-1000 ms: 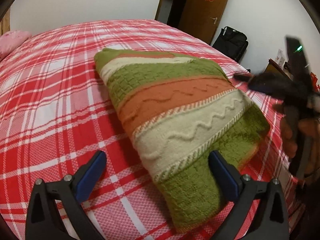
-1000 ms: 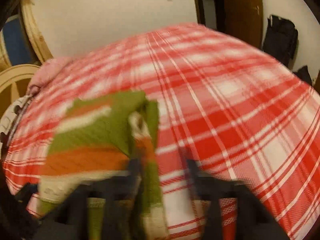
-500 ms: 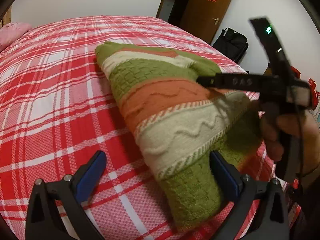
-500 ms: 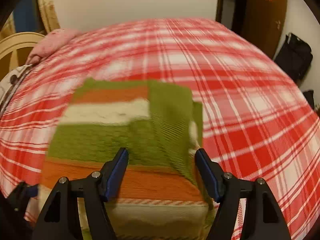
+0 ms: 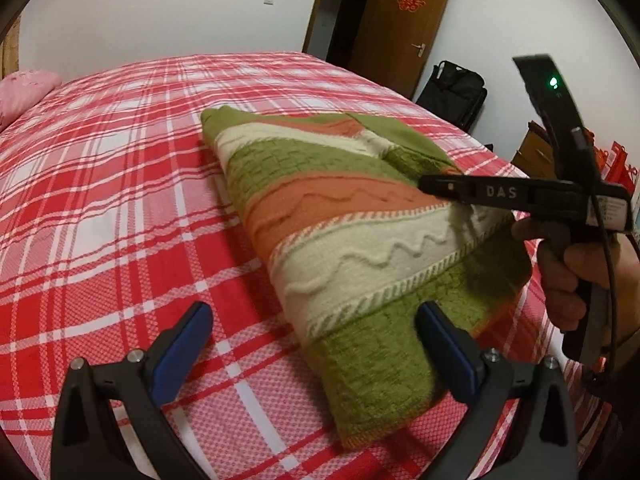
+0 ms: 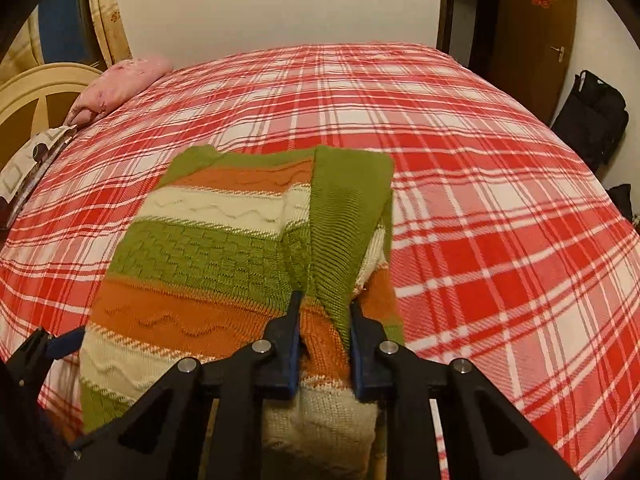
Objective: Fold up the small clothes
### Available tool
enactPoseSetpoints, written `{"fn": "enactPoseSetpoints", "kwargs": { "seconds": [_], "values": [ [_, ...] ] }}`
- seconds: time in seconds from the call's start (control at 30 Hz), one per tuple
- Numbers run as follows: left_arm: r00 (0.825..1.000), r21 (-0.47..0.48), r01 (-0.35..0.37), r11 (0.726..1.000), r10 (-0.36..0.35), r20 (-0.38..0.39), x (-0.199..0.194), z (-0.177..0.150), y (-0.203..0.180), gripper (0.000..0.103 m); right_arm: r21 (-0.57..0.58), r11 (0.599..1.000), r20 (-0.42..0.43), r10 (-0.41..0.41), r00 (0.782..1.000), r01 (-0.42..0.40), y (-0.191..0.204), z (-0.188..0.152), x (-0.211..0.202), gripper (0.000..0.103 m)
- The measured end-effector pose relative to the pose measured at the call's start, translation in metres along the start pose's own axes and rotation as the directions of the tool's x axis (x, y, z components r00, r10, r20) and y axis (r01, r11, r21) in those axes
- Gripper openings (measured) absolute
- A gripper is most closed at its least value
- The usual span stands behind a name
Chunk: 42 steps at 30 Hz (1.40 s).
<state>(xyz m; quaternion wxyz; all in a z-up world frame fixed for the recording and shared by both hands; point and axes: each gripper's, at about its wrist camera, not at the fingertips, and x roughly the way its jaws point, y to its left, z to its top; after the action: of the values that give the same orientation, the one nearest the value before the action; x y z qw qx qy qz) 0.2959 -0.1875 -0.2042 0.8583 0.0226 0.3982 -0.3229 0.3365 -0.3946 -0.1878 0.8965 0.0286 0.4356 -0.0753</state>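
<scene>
- Pinching a ridge of the folded striped sweater, the right claw has just been closing, knit caught between its pads at the lower centre.
- The left claw stands apart, straddling the sweater's near corner.
- The sweater's long axis runs toward the upper left; the plaid bed lies open to the right.

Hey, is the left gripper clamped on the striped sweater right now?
No, the left gripper stands wide open, one blue pad over the plaid bedspread and the other resting against the striped sweater without pinching it.
</scene>
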Motion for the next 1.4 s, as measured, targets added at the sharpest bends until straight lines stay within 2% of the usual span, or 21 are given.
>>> {"fn": "enactPoseSetpoints", "kwargs": {
  "seconds": [0.13,0.2,0.23,0.27,0.37,0.47,0.5,0.57,0.63,0.7,0.73,0.9,1.0,1.1,1.2,1.3,1.4],
  "values": [
    [1.000,-0.011,0.005,1.000,-0.005,-0.030,0.007,0.001,0.004,0.103,0.064,0.997,-0.012,0.036,0.999,-0.036,-0.014,0.002,0.013,0.021],
    [1.000,-0.017,0.001,1.000,-0.002,-0.021,0.005,0.001,0.005,0.103,0.075,0.996,-0.021,0.054,0.998,-0.053,-0.018,0.005,0.011,0.029],
    [1.000,-0.012,-0.006,1.000,0.006,-0.016,0.003,0.001,0.004,0.103,0.092,0.994,-0.013,0.053,0.998,-0.052,-0.023,0.006,0.005,0.045],
    [1.000,-0.009,-0.020,1.000,0.020,-0.015,0.003,0.000,0.003,0.103,0.104,0.993,0.003,0.049,0.999,-0.049,-0.027,0.005,-0.002,0.056],
    [0.999,-0.026,-0.041,0.999,0.041,0.003,-0.001,0.002,0.006,0.103,0.106,0.993,0.097,0.044,0.994,-0.054,-0.028,0.000,-0.035,0.056],
    [0.995,-0.069,-0.057,0.996,0.062,0.082,-0.017,0.007,0.013,0.103,0.018,0.984,0.164,0.174,0.971,-0.179,-0.006,-0.008,-0.063,0.056],
    [0.993,-0.087,-0.055,0.995,0.063,0.096,-0.019,0.010,0.016,0.103,-0.010,0.979,0.166,0.201,0.965,-0.202,0.001,-0.011,-0.066,0.056],
    [0.992,-0.113,-0.070,0.991,0.081,0.093,-0.017,0.015,0.019,0.103,-0.077,0.967,0.109,0.252,0.962,-0.244,0.018,-0.016,-0.057,0.056],
    [0.991,-0.107,-0.117,0.987,0.123,0.045,-0.004,0.023,0.021,0.103,-0.099,0.972,0.070,0.218,0.973,-0.211,0.025,-0.020,-0.037,0.056],
    [0.990,-0.093,-0.142,0.985,0.141,-0.023,0.013,0.025,0.019,0.103,-0.079,0.981,-0.007,0.177,0.984,-0.177,0.021,-0.024,-0.011,0.056],
    [0.989,-0.085,-0.141,0.986,0.137,-0.048,0.019,0.023,0.017,0.103,-0.073,0.981,0.009,0.183,0.983,-0.182,0.018,-0.025,-0.007,0.057],
    [0.993,-0.109,-0.112,0.988,0.108,-0.041,0.014,0.016,0.021,0.103,-0.068,0.973,0.003,0.222,0.975,-0.222,0.010,-0.023,-0.013,0.057],
    [0.997,-0.174,-0.071,0.982,0.065,-0.042,-0.001,0.008,0.026,0.103,-0.021,0.957,0.069,0.290,0.955,-0.289,-0.012,-0.021,-0.035,0.057],
    [0.998,-0.168,-0.045,0.985,0.037,-0.046,-0.005,0.002,0.019,0.103,0.060,0.950,0.133,0.298,0.945,-0.307,-0.036,-0.011,-0.042,0.057],
    [0.997,-0.145,-0.027,0.989,0.017,-0.070,0.001,0.002,0.009,0.103,0.164,0.933,0.130,0.302,0.944,-0.321,-0.063,0.009,-0.026,0.057],
    [0.997,-0.121,-0.018,0.993,0.009,-0.073,0.004,0.004,0.000,0.103,0.232,0.914,0.080,0.322,0.943,-0.332,-0.080,0.024,0.001,0.057],
    [0.995,-0.110,-0.035,0.993,0.024,-0.093,0.016,0.007,0.001,0.103,0.210,0.928,0.034,0.307,0.951,-0.307,-0.080,0.032,0.025,0.057]
  ]
}}
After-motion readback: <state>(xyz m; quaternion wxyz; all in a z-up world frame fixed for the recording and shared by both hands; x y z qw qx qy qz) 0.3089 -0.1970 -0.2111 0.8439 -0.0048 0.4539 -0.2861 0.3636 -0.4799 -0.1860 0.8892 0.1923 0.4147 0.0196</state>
